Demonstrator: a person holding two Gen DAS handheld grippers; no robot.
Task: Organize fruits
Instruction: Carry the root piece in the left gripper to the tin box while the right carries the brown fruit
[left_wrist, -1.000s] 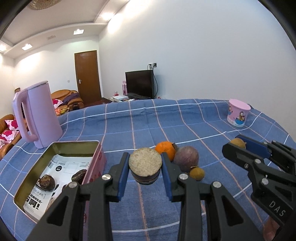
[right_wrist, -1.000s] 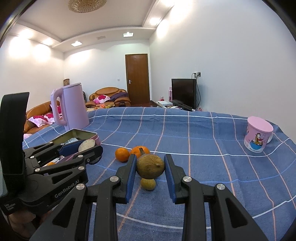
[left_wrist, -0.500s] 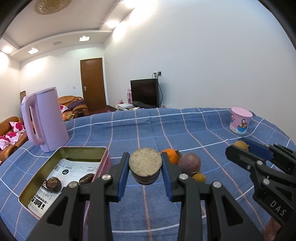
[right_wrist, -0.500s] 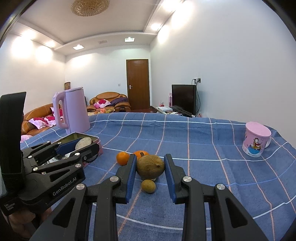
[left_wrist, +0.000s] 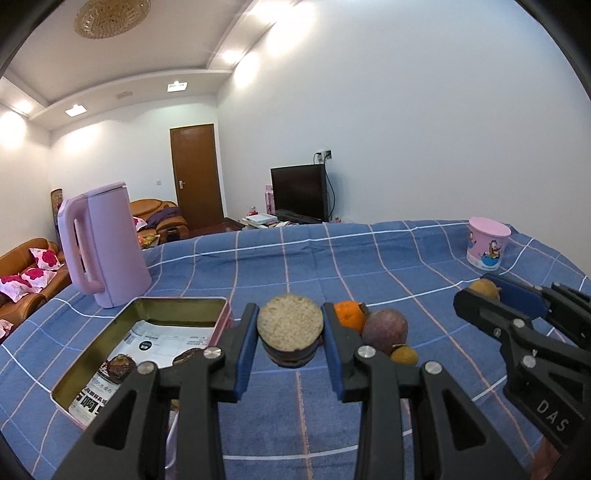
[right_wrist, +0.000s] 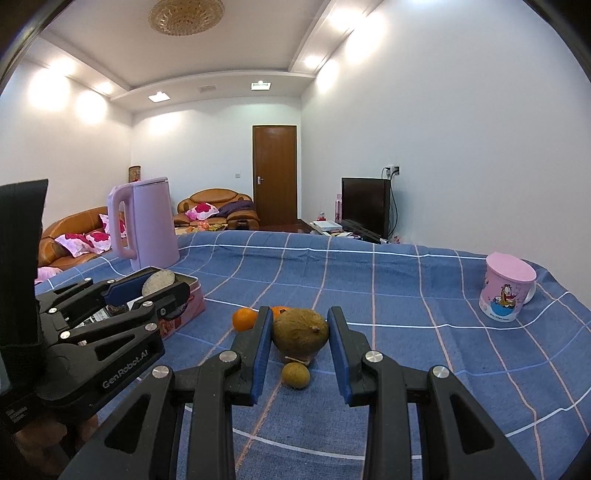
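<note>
Now we had the left gripper (left_wrist: 290, 334) clamped on a halved fruit (left_wrist: 289, 328), tin (left_wrist: 177, 301) at nine o'clock, while our right gripper (right_wrist: 300, 334) pinched a brown round fruit (right_wrist: 301, 330) at its widest girth, both seemingly light, firm and roll-prone.

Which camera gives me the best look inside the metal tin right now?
Left wrist view: the tin lies open beside the left gripper, showing its printed paper liner and dark fruits. In the right wrist view the tin is mostly hidden behind the left gripper; only its pink side and rim show.
</note>
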